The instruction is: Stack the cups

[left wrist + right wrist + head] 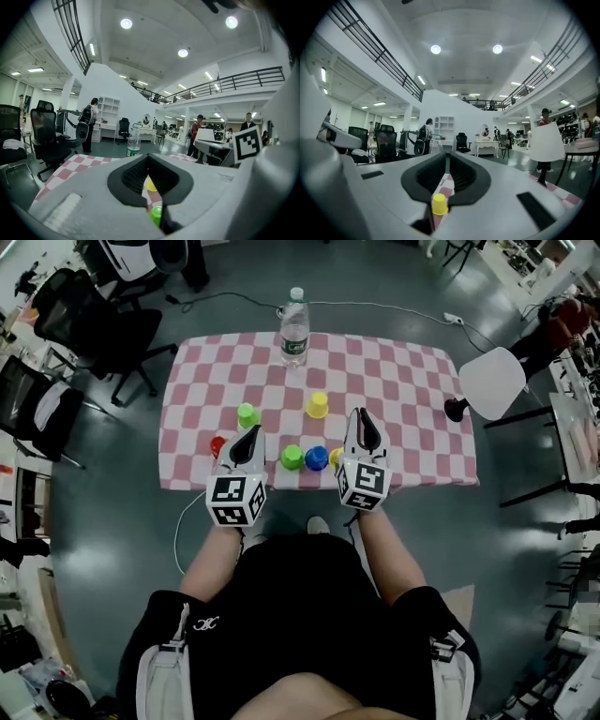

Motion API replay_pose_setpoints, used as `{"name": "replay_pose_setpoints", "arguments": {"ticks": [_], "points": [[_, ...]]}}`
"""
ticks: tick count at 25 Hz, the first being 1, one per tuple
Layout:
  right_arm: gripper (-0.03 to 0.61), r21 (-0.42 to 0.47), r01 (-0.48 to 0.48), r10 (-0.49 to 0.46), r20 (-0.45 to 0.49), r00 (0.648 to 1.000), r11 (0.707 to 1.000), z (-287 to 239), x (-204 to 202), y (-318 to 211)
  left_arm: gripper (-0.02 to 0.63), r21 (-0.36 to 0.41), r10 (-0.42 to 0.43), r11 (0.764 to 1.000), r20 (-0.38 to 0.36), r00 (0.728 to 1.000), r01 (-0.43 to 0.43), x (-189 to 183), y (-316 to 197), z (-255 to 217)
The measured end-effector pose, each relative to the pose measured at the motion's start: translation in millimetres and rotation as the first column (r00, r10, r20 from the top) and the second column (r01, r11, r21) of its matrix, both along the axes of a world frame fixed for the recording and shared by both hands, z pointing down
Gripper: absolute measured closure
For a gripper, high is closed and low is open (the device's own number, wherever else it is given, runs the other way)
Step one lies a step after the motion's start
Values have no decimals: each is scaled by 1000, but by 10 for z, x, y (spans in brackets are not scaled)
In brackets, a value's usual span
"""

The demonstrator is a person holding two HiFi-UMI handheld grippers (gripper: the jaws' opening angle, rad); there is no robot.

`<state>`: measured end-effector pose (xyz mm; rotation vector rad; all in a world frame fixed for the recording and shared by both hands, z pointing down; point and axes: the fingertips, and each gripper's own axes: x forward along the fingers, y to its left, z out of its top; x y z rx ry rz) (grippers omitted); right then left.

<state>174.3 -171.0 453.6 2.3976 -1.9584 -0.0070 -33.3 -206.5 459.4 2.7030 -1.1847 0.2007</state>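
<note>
Several small cups stand upside down on the pink checkered tablecloth (403, 390): a green cup (247, 414), a yellow cup (318, 405), a red cup (217, 446), a second green cup (292, 457), a blue cup (316, 458) and a second yellow cup (334, 457) half hidden beside my right gripper. My left gripper (252, 431) hovers over the near left of the table, jaws together and holding nothing. My right gripper (361, 414) hovers at the near right, jaws closed to a thin slit and holding nothing. A yellow cup (439, 205) shows beyond its jaws.
A clear water bottle (294, 329) stands at the table's far edge. A white chair (491, 381) sits off the right side and black office chairs (89, 320) off the left. Cables run across the floor behind the table.
</note>
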Motion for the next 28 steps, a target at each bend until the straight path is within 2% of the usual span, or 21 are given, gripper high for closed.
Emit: {"name": "replay_pose_setpoints", "arguments": {"ticks": [2, 5, 9, 13, 18, 23, 28], "points": [[571, 4, -13, 12, 16, 1000, 1000, -108, -50, -72, 598, 23, -15, 1000, -12, 1000, 15, -23, -37, -75], [574, 19, -1, 0, 46, 999, 1000, -217, -180, -176, 598, 50, -25, 998, -24, 999, 26, -49, -90, -178], [574, 31, 39, -40, 37, 999, 999, -285, -412, -282, 598, 59, -22, 998, -21, 1000, 24, -106, -152, -241], [574, 35, 94, -95, 35, 995, 995, -291, -663, -423, 598, 70, -61, 996, -16, 998, 62, -313, -231, -263], [574, 35, 178, -179, 36, 983, 983, -262, -1045, -606, 598, 73, -134, 988, -3, 991, 134, -731, -284, -240], [574, 21, 309, -309, -10, 951, 951, -220, -1622, -773, 598, 66, -238, 969, 9, 971, 237, -1288, -271, -206], [574, 1, 413, -413, 5, 911, 911, -145, -2178, -872, 598, 57, -336, 941, 4, 942, 335, -1830, -194, -202]]}}
